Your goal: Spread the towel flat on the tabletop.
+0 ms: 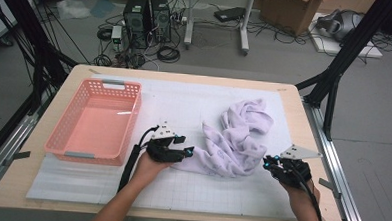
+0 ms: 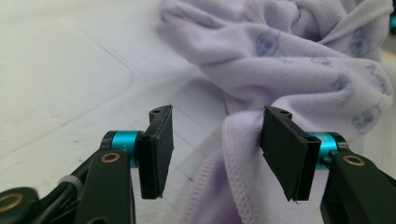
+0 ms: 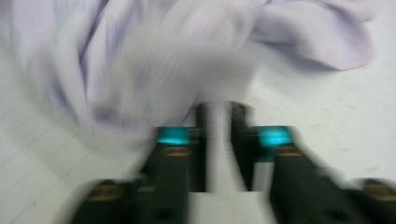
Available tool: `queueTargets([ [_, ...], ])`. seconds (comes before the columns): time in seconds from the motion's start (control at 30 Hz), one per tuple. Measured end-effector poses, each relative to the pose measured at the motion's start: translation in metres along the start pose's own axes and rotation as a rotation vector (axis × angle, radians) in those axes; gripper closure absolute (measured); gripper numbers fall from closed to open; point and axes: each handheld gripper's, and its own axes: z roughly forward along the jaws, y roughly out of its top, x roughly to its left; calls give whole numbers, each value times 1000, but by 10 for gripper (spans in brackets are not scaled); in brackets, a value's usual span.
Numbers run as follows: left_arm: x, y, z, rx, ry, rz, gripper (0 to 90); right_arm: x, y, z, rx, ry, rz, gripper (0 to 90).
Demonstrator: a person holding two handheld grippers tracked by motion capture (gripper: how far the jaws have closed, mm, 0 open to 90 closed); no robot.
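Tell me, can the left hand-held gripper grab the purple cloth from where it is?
Probably yes: the left hand-held gripper has open jaws around the purple cloth's stitched edge, nothing between.

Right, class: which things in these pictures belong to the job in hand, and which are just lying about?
In use: lilac garment, left gripper, right gripper, white mat.
Lying about: pink basket, computer towers, cardboard box, floor cables.

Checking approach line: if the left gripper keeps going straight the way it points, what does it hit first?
The cloth. The left gripper has its jaws open, and the cloth's stitched hem already sits between them, close to one pad. Going on, it would likely push into the bunched folds right behind; depth is hard to judge.
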Motion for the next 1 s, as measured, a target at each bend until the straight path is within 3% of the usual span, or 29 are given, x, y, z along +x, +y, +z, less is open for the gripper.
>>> queueTargets([
  [0.03, -4, -1, 6, 47, -23, 24, 435, -7, 0, -5, -39, -30, 42, 633],
  [0.13, -9, -1, 12, 80, -35, 49, 436, -16, 4, -5, -83, -44, 87, 537],
  [0.17, -13, -1, 14, 103, -33, 89, 469, -19, 6, -2, -95, -45, 102, 497],
  [0.27, -15, -1, 13, 107, -45, 94, 722, -26, 11, 9, -125, 8, 175, 484],
  [0.37, -13, -2, 10, 105, -54, 92, 814, -25, 19, 26, -126, 57, 204, 478],
  [0.53, -14, -6, 2, 81, -47, 93, 828, -15, 31, 52, -87, 111, 183, 465],
  [0.57, -15, -8, 0, 80, -51, 93, 830, -8, 38, 67, -43, 132, 165, 462],
  [0.63, -17, -9, -5, 67, -53, 92, 831, -5, 40, 76, -20, 144, 163, 463],
  [0.67, -18, -9, -8, 62, -57, 90, 831, -2, 43, 84, 9, 159, 159, 487],
  [0.7, -18, -10, -11, 57, -60, 89, 831, 2, 47, 93, 40, 211, 154, 634],
  [0.77, -17, -12, -17, 53, -62, 81, 831, 4, 56, 94, 60, 225, 139, 723],
  [0.83, -16, -14, -21, 52, -62, 69, 832, 3, 67, 91, 37, 204, 95, 742],
  [0.87, -15, -15, -23, 51, -63, 64, 831, 2, 75, 89, 18, 167, 85, 742],
  [0.9, -15, -15, -24, 48, -64, 61, 831, 2, 75, 89, 18, 167, 85, 742],
  [0.97, -15, -17, -27, 48, -65, 61, 832, 1, 93, 85, -43, 86, 74, 737],
  [1.0, -15, -18, -28, 46, -68, 58, 833, 1, 115, 86, -85, 7, 39, 731],
])
